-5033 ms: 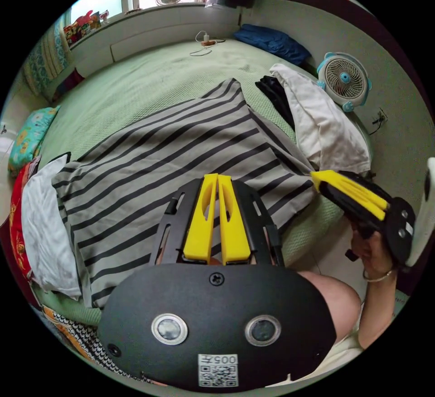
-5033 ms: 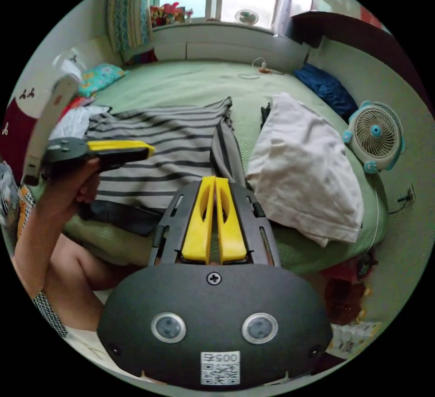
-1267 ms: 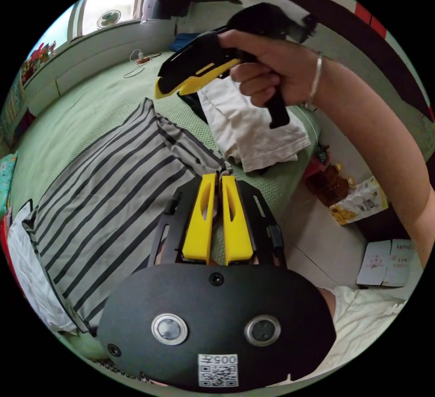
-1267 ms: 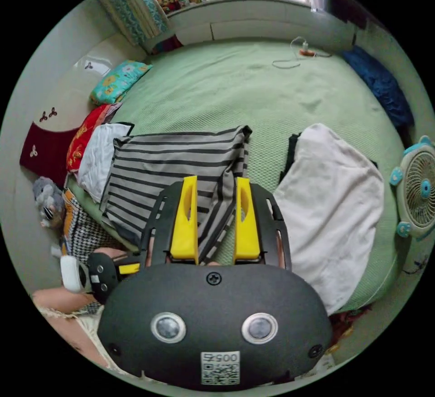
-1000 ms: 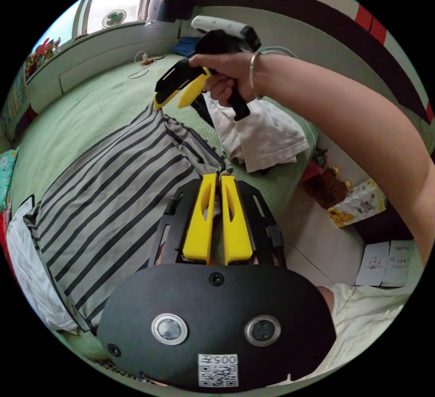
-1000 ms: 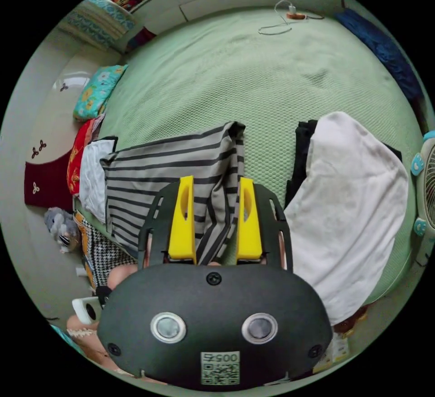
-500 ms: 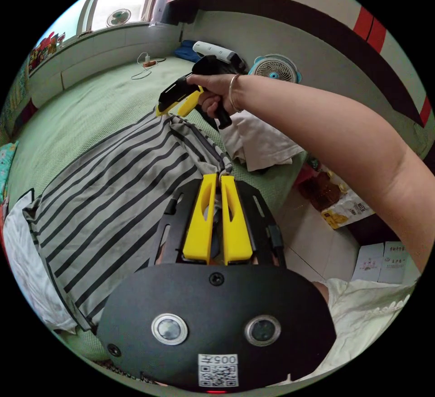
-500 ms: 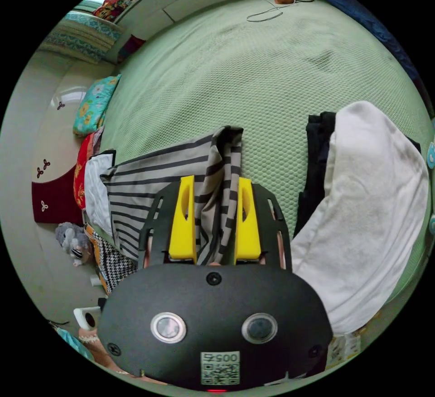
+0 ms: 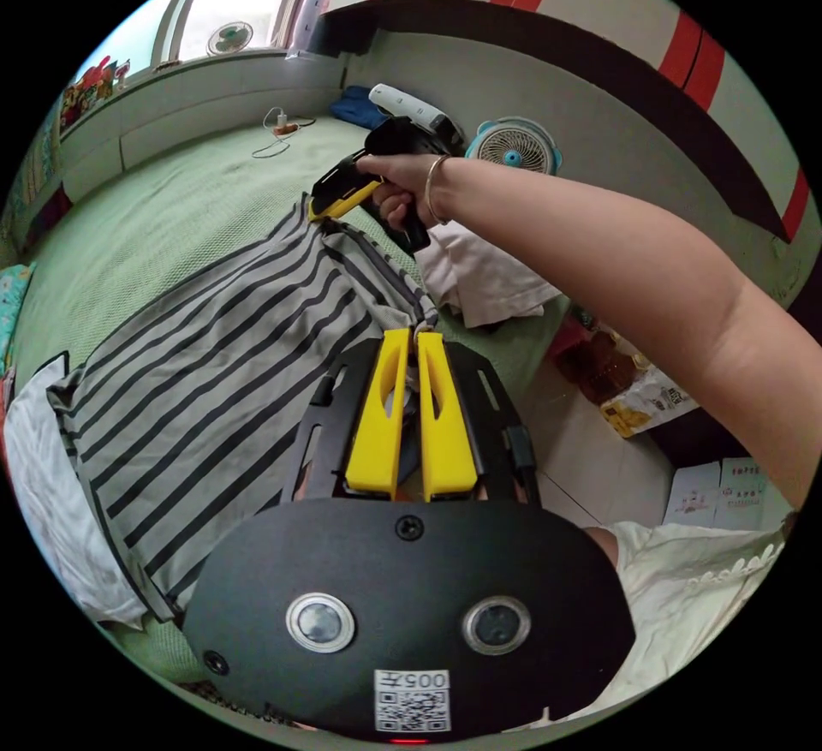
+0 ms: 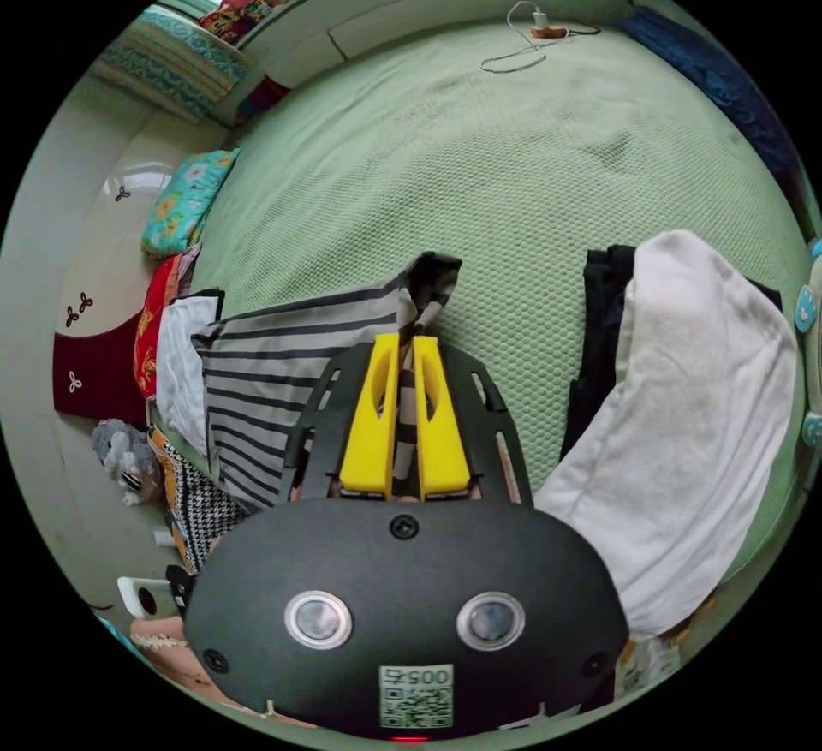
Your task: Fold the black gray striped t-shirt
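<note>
A: Item 1, the striped t-shirt (image 9: pixel 214 357). Location?

B: Spread on the green bed (image 10: pixel 479 160), between a white garment (image 10: pixel 685 408) and a second white cloth (image 10: pixel 175 366) at its other end.

A: Item 2, the right gripper (image 10: pixel 402 348). State?

B: Jaws closed on a bunched fold at the shirt's far corner. Half a second ago they stood apart with the fabric loose between them, so the grasp is new. In the left gripper view it (image 9: pixel 330 203) sits at that far corner, in the person's hand (image 9: pixel 398 186).

A: Item 3, the left gripper (image 9: pixel 409 340). State?

B: Jaws pressed together, pinching the shirt's near corner at their tips. Same hold as 1 second ago.

A: Meaning for the task?

B: Judged: both corners of 1 side edge are now secured, so that edge can be lifted and carried across for a fold. No fold line is laid yet.

A: Difference from 5 seconds ago?

B: Then neither gripper held cloth; the right one hung off the bed's edge, away from the shirt.
</note>
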`<state>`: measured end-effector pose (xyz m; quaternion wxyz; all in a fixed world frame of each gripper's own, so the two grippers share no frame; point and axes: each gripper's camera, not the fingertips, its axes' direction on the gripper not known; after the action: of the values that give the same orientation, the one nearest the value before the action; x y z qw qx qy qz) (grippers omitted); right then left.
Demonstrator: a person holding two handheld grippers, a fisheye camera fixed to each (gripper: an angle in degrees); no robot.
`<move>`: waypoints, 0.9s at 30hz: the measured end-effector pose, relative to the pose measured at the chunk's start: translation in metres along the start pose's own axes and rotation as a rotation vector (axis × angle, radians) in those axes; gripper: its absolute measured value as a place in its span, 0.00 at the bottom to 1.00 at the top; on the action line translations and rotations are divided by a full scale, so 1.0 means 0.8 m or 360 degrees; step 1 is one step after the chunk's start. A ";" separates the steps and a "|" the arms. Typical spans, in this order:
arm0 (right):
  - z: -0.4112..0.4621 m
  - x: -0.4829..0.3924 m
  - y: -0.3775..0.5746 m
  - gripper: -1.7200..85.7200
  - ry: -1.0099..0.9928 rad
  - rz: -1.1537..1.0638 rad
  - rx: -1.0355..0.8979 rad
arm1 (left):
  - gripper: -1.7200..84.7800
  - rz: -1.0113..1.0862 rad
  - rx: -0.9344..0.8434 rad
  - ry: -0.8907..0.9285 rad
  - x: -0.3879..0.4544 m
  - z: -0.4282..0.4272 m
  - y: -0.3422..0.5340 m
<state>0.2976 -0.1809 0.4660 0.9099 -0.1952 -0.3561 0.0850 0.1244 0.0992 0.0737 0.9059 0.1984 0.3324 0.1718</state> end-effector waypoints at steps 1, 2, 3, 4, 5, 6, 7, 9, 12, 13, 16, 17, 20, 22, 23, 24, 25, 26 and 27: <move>-0.003 -0.014 -0.001 0.01 -0.0001 -0.0023 0.0009 | 0.05 -0.0002 0.0014 -0.0004 -0.004 -0.014 0.005; -0.007 -0.029 -0.003 0.01 0.0006 -0.0041 0.0016 | 0.05 -0.0004 0.0022 -0.0006 -0.007 -0.021 0.007; -0.009 -0.037 -0.004 0.01 0.0012 -0.0051 0.0019 | 0.05 -0.0006 0.0038 -0.0009 -0.011 -0.035 0.013; -0.012 -0.054 -0.005 0.01 0.0024 -0.0077 0.0027 | 0.05 -0.0002 0.0054 -0.0020 -0.016 -0.051 0.020; -0.015 -0.073 -0.006 0.01 0.0034 -0.0099 0.0036 | 0.05 -0.0001 0.0063 -0.0028 -0.019 -0.059 0.023; -0.017 -0.083 -0.006 0.01 0.0035 -0.0111 0.0039 | 0.05 -0.0003 0.0081 -0.0043 -0.024 -0.076 0.031; -0.019 -0.104 -0.006 0.01 0.0036 -0.0142 0.0045 | 0.05 -0.0004 0.0093 -0.0051 -0.031 -0.092 0.039; -0.021 -0.138 -0.007 0.01 0.0039 -0.0187 0.0052 | 0.05 -0.0012 0.0100 -0.0069 -0.042 -0.117 0.054; -0.020 -0.198 -0.007 0.01 0.0025 -0.0242 0.0059 | 0.05 -0.0058 0.0120 -0.0080 -0.068 -0.157 0.080; -0.019 -0.223 -0.008 0.01 0.0018 -0.0261 0.0058 | 0.04 -0.0086 0.0115 -0.0075 -0.080 -0.172 0.092; -0.010 -0.290 -0.010 0.01 0.0023 -0.0332 0.0036 | 0.04 -0.0139 0.0134 -0.0097 -0.108 -0.210 0.122; -0.005 -0.319 -0.011 0.01 0.0022 -0.0359 0.0026 | 0.04 -0.0148 0.0140 -0.0109 -0.113 -0.218 0.129; 0.010 -0.392 -0.013 0.01 -0.0010 -0.0427 -0.0009 | 0.03 -0.0198 0.0173 -0.0173 -0.138 -0.259 0.162; 0.023 -0.440 -0.013 0.01 -0.0009 -0.0478 -0.0039 | 0.03 -0.0260 0.0201 -0.0206 -0.160 -0.292 0.188; 0.033 -0.472 -0.012 0.01 0.0010 -0.0521 -0.0060 | 0.03 -0.0276 0.0203 -0.0208 -0.165 -0.300 0.194; 0.038 -0.489 -0.011 0.01 0.0022 -0.0543 -0.0067 | 0.03 -0.0308 0.0202 -0.0213 -0.177 -0.314 0.205; 0.049 -0.522 -0.010 0.01 0.0036 -0.0583 -0.0086 | 0.03 -0.0335 0.0207 -0.0222 -0.189 -0.328 0.218; 0.062 -0.554 -0.008 0.01 0.0038 -0.0624 -0.0109 | 0.03 -0.0347 0.0209 -0.0228 -0.195 -0.334 0.225; 0.069 -0.570 -0.007 0.01 0.0040 -0.0642 -0.0121 | 0.03 -0.0383 0.0204 -0.0246 -0.208 -0.345 0.240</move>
<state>-0.0735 -0.3042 0.2248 0.9047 -0.1553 -0.3797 -0.1147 -0.2153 0.2585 0.0604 0.9283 0.2271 0.2935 0.0248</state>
